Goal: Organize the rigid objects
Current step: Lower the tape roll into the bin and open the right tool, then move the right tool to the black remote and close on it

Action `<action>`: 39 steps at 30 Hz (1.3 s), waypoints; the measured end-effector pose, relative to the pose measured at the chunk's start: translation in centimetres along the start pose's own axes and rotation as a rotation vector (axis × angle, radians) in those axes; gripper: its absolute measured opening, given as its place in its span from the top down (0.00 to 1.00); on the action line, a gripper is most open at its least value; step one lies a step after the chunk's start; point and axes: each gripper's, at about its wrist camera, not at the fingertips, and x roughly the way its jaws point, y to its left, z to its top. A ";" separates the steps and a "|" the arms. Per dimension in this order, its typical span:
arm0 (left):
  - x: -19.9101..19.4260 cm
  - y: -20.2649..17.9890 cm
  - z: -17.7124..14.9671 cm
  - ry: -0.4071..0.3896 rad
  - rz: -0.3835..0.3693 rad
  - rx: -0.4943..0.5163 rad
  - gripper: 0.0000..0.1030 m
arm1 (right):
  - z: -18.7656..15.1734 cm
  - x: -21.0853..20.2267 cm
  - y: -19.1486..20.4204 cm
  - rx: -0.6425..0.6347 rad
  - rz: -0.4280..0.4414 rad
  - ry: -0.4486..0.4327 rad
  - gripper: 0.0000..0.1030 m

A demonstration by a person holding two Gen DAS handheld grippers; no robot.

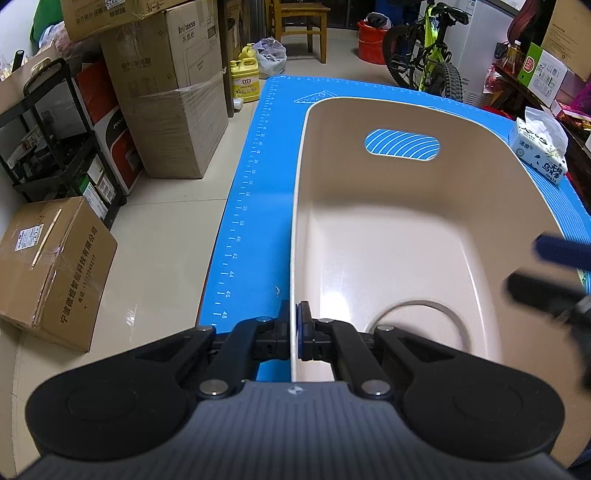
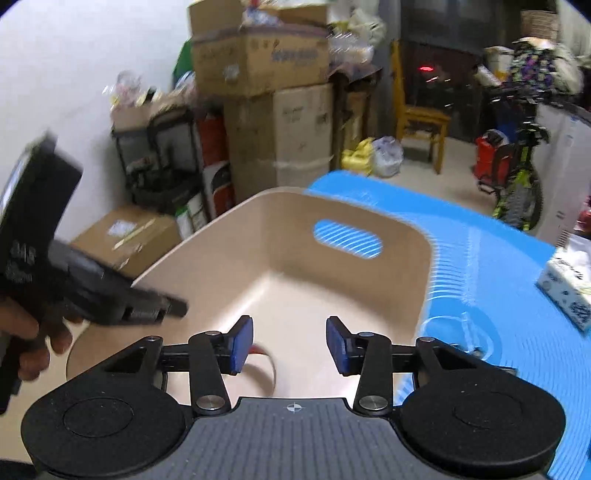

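Two grippers: both over one beige bin (image 1: 399, 221) that sits on a blue mat (image 1: 258, 206) covering the table.
Floor at far left: cardboard boxes (image 1: 166, 96) stacked against the wall, a black rack (image 1: 55, 140) in front of them, one more box (image 1: 48, 269) lying nearer.
Mat: printed ruler marks along its left edge, white curved lines showing through the bin's handle slot (image 1: 402, 144).
Left gripper (image 1: 294, 325): fingers pressed together on the bin's left wall, one pad outside and one inside, pinching the thin rim between them.
Bin: open top, rounded corners, pale smooth floor; it lies along the mat with the handle slot in its far wall.
Ring inside bin: a round ring-shaped thing (image 1: 421, 317) lies on the bin floor near the closer end, blurred; what it is cannot be told.
Right gripper (image 2: 290, 345): fingers spread, blue pads apart with nothing between them, hanging above the near end of the bin over the ring, which shows a red edge from this view.
Hand: in the right wrist view a hand (image 2: 26, 339) grips the left tool at the picture's left edge.
Tissue pack (image 1: 541, 149): on the mat to the right of the bin, well apart from it.
Background right: a bicycle (image 1: 428, 51), a wooden chair (image 1: 299, 26) and a red bucket (image 1: 371, 40) on the floor beyond the table.
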 end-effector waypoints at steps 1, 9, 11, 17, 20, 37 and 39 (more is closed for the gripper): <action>0.0 0.0 0.0 0.000 -0.001 -0.001 0.97 | 0.1 -0.6 -0.6 0.016 -0.014 -0.018 0.44; 0.0 0.0 0.0 0.001 -0.002 -0.004 0.96 | -0.6 -4.5 -6.0 0.120 -0.179 -0.096 0.34; 0.0 0.0 -0.1 0.000 -0.001 -0.004 0.96 | -1.2 -4.5 -7.3 0.123 -0.238 -0.080 0.34; -0.1 0.0 -0.1 -0.001 -0.003 -0.005 0.96 | -3.2 -3.4 -11.0 0.187 -0.338 -0.027 0.34; -0.1 -0.1 -0.1 -0.002 -0.002 -0.004 0.96 | -4.0 -2.2 -12.7 0.234 -0.346 0.025 0.34; -0.2 -0.1 -0.2 -0.003 -0.009 -0.008 0.96 | -7.4 3.2 -14.6 0.351 -0.241 0.233 0.52; -0.2 -0.1 -0.2 -0.004 -0.010 -0.008 0.96 | -7.4 3.5 -14.2 0.340 -0.249 0.237 0.53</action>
